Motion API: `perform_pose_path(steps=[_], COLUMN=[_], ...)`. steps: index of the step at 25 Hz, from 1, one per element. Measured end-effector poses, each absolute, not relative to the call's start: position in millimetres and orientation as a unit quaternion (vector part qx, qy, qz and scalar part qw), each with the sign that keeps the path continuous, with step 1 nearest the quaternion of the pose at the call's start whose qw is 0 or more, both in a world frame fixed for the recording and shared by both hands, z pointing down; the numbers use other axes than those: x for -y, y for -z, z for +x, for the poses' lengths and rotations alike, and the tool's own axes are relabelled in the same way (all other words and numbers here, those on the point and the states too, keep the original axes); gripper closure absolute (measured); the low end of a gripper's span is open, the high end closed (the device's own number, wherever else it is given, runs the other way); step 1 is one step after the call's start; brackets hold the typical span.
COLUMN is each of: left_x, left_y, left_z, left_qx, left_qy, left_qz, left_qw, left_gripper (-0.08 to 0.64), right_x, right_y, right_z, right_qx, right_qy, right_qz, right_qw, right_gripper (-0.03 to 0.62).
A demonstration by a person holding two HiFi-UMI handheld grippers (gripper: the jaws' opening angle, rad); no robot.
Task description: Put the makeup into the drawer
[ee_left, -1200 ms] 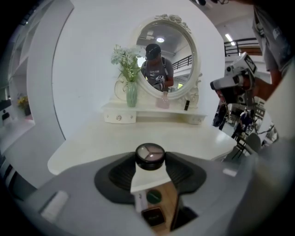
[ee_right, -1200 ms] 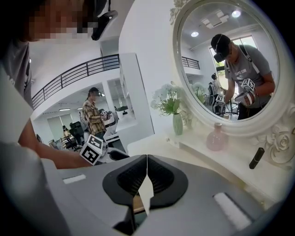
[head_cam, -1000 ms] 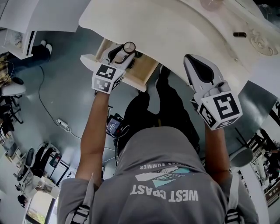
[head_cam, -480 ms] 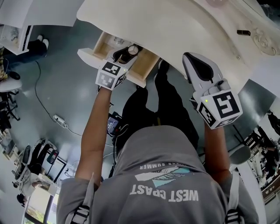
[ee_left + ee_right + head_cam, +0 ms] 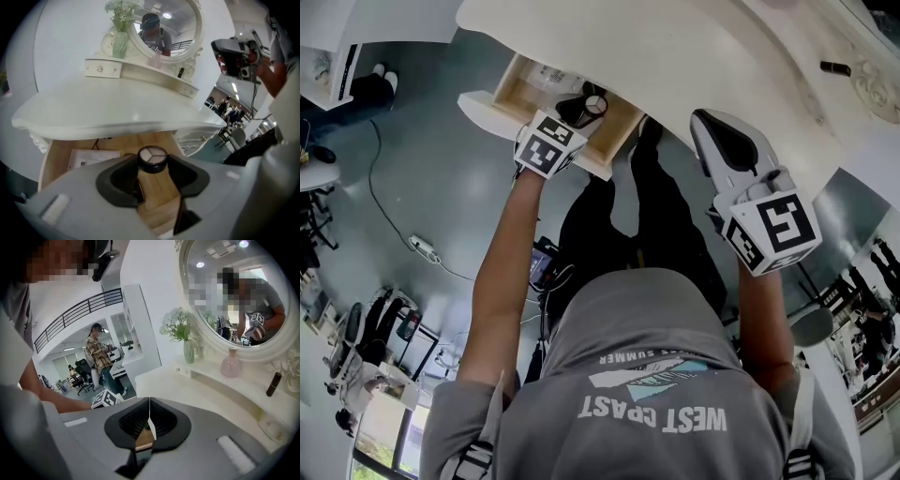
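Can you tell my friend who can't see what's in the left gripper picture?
The left claw holds a small round makeup compact over an open wooden drawer with a white paper inside. Above is a white dressing table with a round mirror.

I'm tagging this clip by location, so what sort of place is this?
Probably a dressing-table setup inside an open office or showroom: a white dressing table with a round mirror and an open wooden drawer, with office chairs and a standing person behind.
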State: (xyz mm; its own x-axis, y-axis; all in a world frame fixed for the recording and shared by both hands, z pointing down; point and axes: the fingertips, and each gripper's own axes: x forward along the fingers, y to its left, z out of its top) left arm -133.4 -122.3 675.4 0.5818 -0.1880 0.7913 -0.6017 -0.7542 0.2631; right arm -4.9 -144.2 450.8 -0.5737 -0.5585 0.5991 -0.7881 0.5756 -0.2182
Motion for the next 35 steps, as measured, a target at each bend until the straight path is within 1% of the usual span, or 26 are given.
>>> perform_pose_path(steps=[9,14,23,30,35], left_x=[105,103,95,98,90], left_y=[-711,-731,-749,-755,-755], left_z=[-116,-108,-100,-93,-94], left_qx=[0.182,0.156,0.123,0.111,0.096], left_qy=[-0.439,-0.468,-0.508,-0.514,-0.512], left_qz=[0.835,0.826,0.805,0.803,0.797], left_qw=[0.277,0.272,0.281,0.280,0.305], left_gripper=[0.357,0.357,0.357,0.356,0.353], right_x=[142,141,142,143,143], right_y=[-472,-482,-489,-489,-482], right_z=[-4,-4,3,7,8], right_qx=[0.852,0.850,0.846,0.846,0.847], right_qy=[-0.254,-0.261,-0.269,-0.270,-0.264], right_qz=[0.386,0.385,0.388,0.392,0.395], right_qw=[0.246,0.247,0.247,0.241,0.238], right_gripper=[0.586,0.586,0.586,0.586,0.586])
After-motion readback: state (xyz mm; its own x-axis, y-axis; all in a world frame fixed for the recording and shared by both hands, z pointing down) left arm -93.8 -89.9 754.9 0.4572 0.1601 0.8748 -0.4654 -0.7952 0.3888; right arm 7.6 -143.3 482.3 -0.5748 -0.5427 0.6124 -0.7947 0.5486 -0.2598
